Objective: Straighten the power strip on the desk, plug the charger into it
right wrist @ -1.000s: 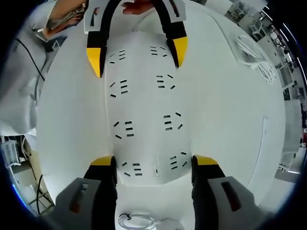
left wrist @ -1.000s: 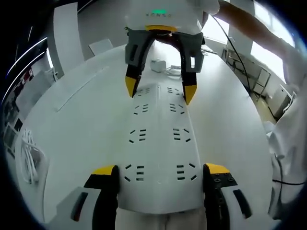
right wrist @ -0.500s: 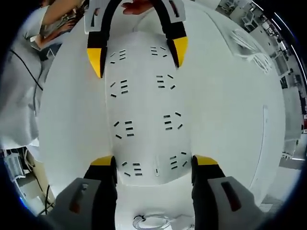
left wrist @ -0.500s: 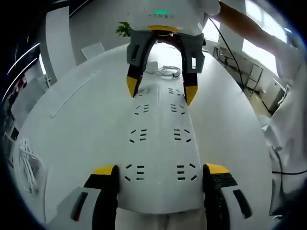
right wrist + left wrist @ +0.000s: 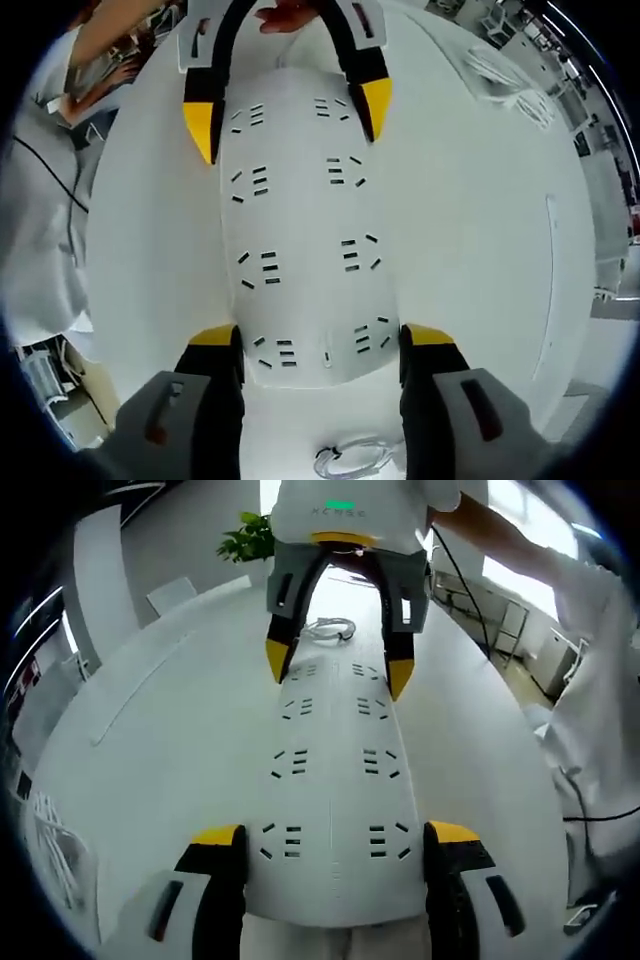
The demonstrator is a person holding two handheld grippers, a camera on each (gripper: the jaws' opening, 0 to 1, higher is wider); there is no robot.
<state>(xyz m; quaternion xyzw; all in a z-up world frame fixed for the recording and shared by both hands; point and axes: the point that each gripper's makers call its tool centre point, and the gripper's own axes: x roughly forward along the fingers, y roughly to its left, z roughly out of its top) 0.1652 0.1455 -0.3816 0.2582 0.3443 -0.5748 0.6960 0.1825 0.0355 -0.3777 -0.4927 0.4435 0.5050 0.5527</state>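
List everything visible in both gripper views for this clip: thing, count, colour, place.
Power strip: one, white, flat on the desk, running between the two grippers, each end between a pair of jaws.
Desk: one, white, under everything.
Coiled cable: one, white, on the desk beyond the strip's far end in the left gripper view.
Cable bundle: one, white, on the desk at upper right in the right gripper view.
Plant: one, green, beyond the desk.
Chair: one, white, at the desk's far edge.
Sleeve: white, at the right edge of the left gripper view.
Left gripper: black with yellow tips, jaws astride the strip's near end.
Right gripper: same colours, jaws astride the other end.
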